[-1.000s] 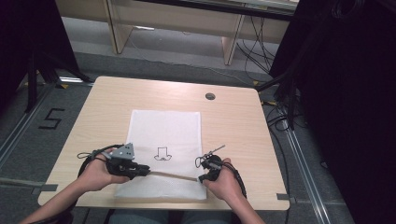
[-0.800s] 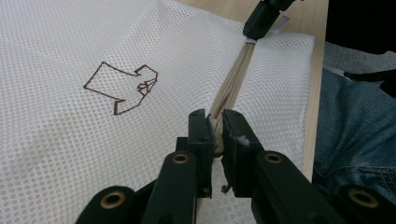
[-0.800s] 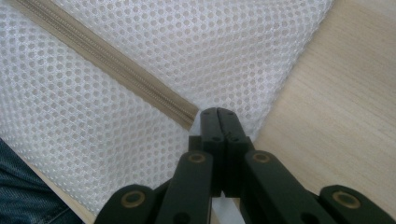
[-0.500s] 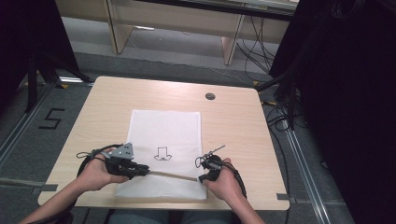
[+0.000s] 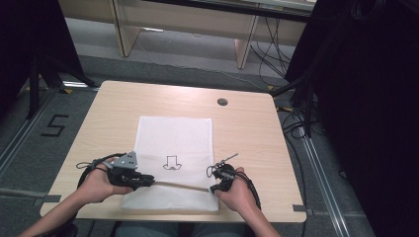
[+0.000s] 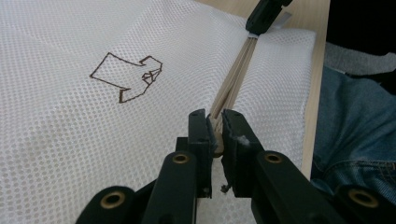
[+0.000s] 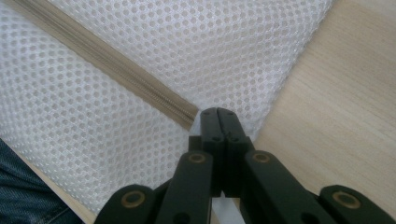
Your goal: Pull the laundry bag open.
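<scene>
Resting on the light wooden rectangular table (image 5: 108, 123), the white mesh laundry bag (image 5: 175, 138) lies flat at the centre of the tabletop, its near edge toward the person at 6 o'clock. A small dark round grommet (image 5: 222, 101) sits in the tabletop at roughly 1 o'clock from the bag. A brown outline drawing of a shirt (image 5: 172, 163) is printed on the mesh, at 12 o'clock from the zipper. The beige zipper (image 5: 180, 185) runs across the bag's near portion, from 9 o'clock to 3 o'clock, between the two grippers.

The left gripper (image 5: 148, 180) sits at the bag's 8 o'clock corner. In the left gripper view its jaws are clamped on the zipper's pull end (image 6: 215, 135), with the zipper stretching away toward 1 o'clock. The right gripper (image 5: 213, 188) sits at the bag's 4 o'clock corner. In the right gripper view its jaws are pressed fully together, pinching the mesh at the zipper's end stop (image 7: 191, 119).
</scene>
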`<state>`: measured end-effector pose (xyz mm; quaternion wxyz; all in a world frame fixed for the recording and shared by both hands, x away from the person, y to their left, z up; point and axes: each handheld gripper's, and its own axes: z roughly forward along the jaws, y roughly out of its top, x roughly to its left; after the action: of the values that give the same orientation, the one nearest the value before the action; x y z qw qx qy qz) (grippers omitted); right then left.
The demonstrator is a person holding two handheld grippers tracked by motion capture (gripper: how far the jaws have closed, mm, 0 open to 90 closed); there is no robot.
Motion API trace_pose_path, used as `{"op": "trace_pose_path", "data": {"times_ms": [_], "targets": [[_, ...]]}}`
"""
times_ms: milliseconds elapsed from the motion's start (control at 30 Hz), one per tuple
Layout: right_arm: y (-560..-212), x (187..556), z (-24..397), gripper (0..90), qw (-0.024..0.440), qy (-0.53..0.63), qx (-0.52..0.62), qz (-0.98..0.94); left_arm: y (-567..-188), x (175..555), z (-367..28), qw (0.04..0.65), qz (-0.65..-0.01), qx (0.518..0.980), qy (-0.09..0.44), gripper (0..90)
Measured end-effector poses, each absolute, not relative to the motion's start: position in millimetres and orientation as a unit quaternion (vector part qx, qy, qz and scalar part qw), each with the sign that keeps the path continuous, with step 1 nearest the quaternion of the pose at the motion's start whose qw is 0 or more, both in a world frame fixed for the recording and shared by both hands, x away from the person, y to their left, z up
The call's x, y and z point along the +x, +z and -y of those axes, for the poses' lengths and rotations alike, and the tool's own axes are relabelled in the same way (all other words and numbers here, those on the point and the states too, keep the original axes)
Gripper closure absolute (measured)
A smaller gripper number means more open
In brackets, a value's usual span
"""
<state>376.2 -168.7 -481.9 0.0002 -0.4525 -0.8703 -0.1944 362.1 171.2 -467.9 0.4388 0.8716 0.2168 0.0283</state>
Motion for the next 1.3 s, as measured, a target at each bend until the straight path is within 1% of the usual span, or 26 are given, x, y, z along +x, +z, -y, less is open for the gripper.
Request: {"op": "trace_pose_path", "data": {"times_ms": [67,200,333,367,433,467,500,633,733,800,1033,1100,1167,1200,1300], "targets": [[-482,377,169,90.0,0.000,-0.195,-0.451,0.871,-468,360,-170,0.435,-0.228,0.871,0.027,81.8],[-482,376,168,90.0,-0.001,-0.193,-0.455,0.869,-468,361,-171,0.440,-0.219,0.871,0.026,81.8],[-482,377,169,90.0,0.000,-0.196,-0.449,0.872,-467,361,-173,0.439,-0.227,0.869,0.030,81.8],[-482,376,169,90.0,0.002,-0.192,-0.454,0.870,-467,360,-173,0.444,-0.235,0.864,0.020,81.8],[-482,377,169,90.0,0.002,-0.194,-0.454,0.870,-467,360,-175,0.440,-0.235,0.866,0.028,81.7],[-482,377,169,90.0,0.003,-0.194,-0.454,0.869,-468,361,-177,0.442,-0.225,0.868,0.027,81.7],[-482,376,169,90.0,0.002,-0.194,-0.454,0.870,-468,359,-178,0.438,-0.239,0.866,0.028,81.8],[-482,377,169,90.0,0.000,-0.196,-0.449,0.872,-469,359,-183,0.441,-0.241,0.864,0.030,81.8],[-482,377,169,90.0,0.000,-0.195,-0.449,0.872,-468,360,-184,0.438,-0.229,0.868,0.040,81.8],[-482,376,169,90.0,0.000,-0.194,-0.454,0.870,-468,358,-183,0.444,-0.243,0.862,0.030,81.7],[-482,377,169,90.0,0.002,-0.195,-0.451,0.871,-469,358,-183,0.443,-0.242,0.863,0.029,81.7],[-482,376,169,90.0,0.002,-0.194,-0.453,0.870,-468,360,-186,0.435,-0.233,0.869,0.038,81.8],[-482,376,169,90.0,0.002,-0.193,-0.453,0.870,-468,361,-188,0.435,-0.238,0.868,0.042,81.8],[-482,376,169,90.0,0.001,-0.193,-0.453,0.870,-468,360,-188,0.442,-0.248,0.861,0.032,81.8],[-482,377,169,90.0,0.000,-0.197,-0.448,0.872,-469,360,-189,0.441,-0.240,0.864,0.036,81.8]]}}
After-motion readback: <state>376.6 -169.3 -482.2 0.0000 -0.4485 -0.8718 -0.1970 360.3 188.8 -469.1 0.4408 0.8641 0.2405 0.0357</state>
